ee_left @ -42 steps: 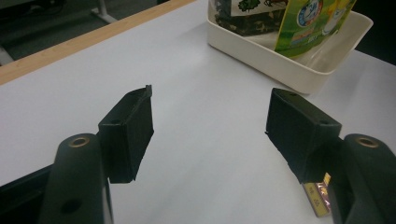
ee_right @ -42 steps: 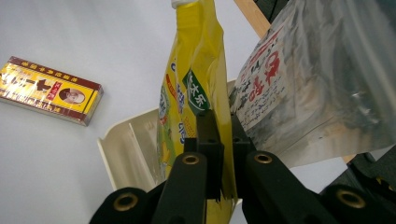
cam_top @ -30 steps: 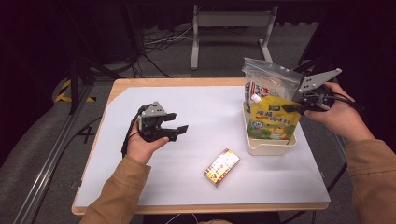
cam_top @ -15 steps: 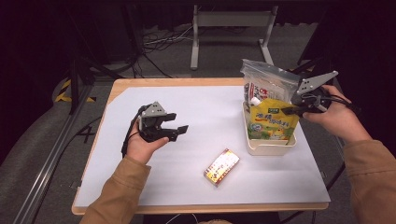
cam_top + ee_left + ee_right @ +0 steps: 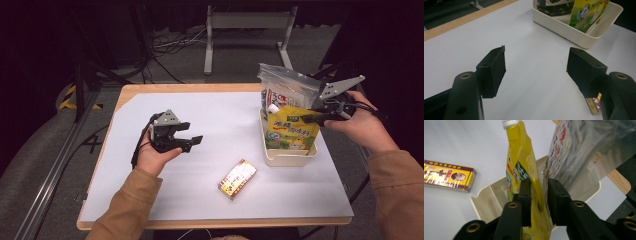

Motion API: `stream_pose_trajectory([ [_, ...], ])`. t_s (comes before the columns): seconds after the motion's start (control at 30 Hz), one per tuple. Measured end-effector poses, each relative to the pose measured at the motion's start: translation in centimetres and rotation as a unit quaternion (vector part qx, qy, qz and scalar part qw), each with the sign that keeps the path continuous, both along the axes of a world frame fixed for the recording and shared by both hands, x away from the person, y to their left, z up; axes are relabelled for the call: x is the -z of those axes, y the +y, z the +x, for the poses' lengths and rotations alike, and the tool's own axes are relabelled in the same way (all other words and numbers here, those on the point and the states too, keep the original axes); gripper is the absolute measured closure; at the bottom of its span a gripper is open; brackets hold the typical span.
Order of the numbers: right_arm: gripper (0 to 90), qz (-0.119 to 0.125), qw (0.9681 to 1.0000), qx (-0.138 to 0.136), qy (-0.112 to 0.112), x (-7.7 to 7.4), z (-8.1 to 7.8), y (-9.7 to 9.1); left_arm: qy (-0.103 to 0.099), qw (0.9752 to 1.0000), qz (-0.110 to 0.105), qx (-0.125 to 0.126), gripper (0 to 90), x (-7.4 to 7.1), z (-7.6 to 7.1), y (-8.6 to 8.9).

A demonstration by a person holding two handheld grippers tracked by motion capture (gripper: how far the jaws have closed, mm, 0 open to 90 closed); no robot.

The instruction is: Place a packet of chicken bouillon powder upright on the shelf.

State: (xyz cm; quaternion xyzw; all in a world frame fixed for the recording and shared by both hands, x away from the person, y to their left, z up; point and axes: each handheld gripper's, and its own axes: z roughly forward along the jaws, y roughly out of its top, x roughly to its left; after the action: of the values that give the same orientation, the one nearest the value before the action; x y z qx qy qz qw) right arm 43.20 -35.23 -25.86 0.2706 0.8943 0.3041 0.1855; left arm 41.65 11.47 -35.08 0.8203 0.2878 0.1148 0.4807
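— Two tools: what changed?
— Right tool [image 5: 537, 195] jaws have just been opening, loosening off the yellow pouch [image 5: 524, 170] standing between them in the tray [image 5: 287, 157]. Placed, I judge.
— Left tool [image 5: 536, 72]?
— Spread apart, empty; box [image 5: 237, 178] nearby.

on the table [image 5: 210, 115] a tray [image 5: 290, 159] sits near the right edge, with a spouted pouch [image 5: 291, 131] standing upright in its front part and a clear bag [image 5: 286, 90] standing just behind the pouch. a small box [image 5: 237, 178] lies flat on the table in front of the tray and to its left, well apart from it. the left gripper [image 5: 192, 143] rests left of centre, with the right gripper [image 5: 306, 119] at the pouch's right edge.
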Motion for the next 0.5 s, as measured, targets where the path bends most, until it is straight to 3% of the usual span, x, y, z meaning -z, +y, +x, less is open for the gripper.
stream_pose_trajectory([
  [0.17,60.5,0.017,0.9998,0.003,-0.011,-0.5,-0.5,0.0,0.001,1.0000,-0.002,0.002,32.0,0.0,-0.1,-0.1],
  [0.5,56.2,0.033,0.9990,0.012,-0.027,-1.9,-1.9,-0.2,0.002,1.0000,-0.003,0.006,31.5,-0.1,-0.2,-0.3],
])
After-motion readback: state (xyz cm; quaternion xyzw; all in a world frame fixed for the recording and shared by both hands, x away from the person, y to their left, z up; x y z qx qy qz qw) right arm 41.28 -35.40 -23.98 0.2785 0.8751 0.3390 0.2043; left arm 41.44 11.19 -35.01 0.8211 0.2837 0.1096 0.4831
